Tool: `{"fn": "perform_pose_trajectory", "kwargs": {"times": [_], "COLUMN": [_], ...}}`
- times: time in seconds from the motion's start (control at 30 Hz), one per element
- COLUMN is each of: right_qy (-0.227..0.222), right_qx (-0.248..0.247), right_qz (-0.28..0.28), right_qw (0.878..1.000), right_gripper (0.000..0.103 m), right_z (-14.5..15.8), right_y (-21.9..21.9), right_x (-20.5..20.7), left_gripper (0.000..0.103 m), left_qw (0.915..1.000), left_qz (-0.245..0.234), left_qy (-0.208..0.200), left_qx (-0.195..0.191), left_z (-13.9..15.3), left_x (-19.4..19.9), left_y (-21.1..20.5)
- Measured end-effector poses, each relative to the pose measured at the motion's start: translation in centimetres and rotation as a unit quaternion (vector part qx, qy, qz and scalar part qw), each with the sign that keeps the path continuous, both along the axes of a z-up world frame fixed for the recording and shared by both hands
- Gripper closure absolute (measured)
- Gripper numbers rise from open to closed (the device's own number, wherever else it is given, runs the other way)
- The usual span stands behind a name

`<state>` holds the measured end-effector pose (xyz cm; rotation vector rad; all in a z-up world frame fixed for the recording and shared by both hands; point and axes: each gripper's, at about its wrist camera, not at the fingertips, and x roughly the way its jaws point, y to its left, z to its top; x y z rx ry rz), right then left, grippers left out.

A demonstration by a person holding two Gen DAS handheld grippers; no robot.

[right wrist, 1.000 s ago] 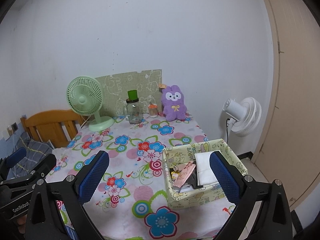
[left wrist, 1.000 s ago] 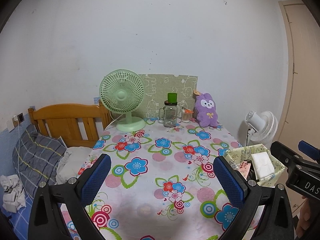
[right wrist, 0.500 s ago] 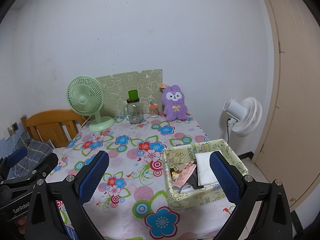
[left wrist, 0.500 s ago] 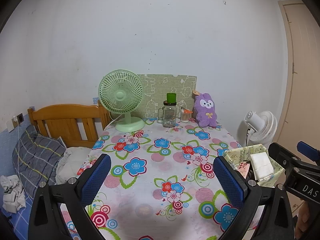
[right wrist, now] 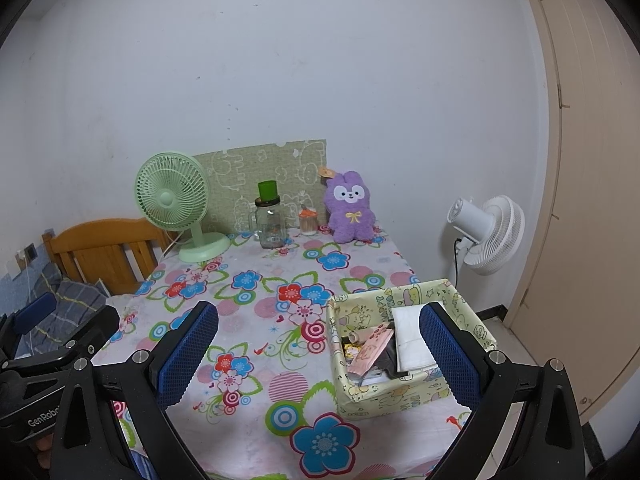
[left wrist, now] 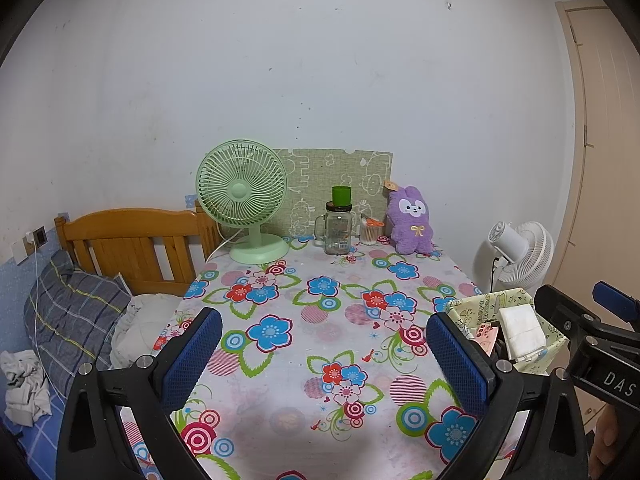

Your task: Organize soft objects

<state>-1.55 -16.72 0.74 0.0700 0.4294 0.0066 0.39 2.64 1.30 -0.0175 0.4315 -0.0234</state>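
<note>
Flowered tablecloth [left wrist: 320, 360] spreads under both wide-open, empty grippers, left [left wrist: 320, 360] and right [right wrist: 316, 356]. Beside the glass jar [right wrist: 271, 226], the purple plush rabbit [right wrist: 350, 210] looks light and squashy; pinch its body.

A pale yellow cartoon-print fabric box [right wrist: 382, 394] sits on the flowered tablecloth [right wrist: 256, 320], holding a white folded cloth [right wrist: 408, 336] and a pink pouch [right wrist: 370, 350]. Far behind the box, a purple plush rabbit [right wrist: 350, 208] leans upright. The right gripper [right wrist: 318, 354] hangs wide apart, empty.
</note>
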Motion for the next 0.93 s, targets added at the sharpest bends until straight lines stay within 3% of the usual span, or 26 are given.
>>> {"fn": "perform_pose_trajectory", "kwargs": {"times": [0.93], "right_qy": [0.000], "right_qx": [0.000], "right_qz": [0.006], "right_qw": [1.000], "right_gripper": [0.001], "right_z": [0.28], "right_y": [0.49], "right_x": [0.06], "left_gripper": [0.000], "left_qw": [1.0000], "left_qz": [-0.002], "left_qy": [-0.003], "left_qx": [0.004], "left_z": [0.25], "left_x": [-0.12], "left_y": [-0.28]}}
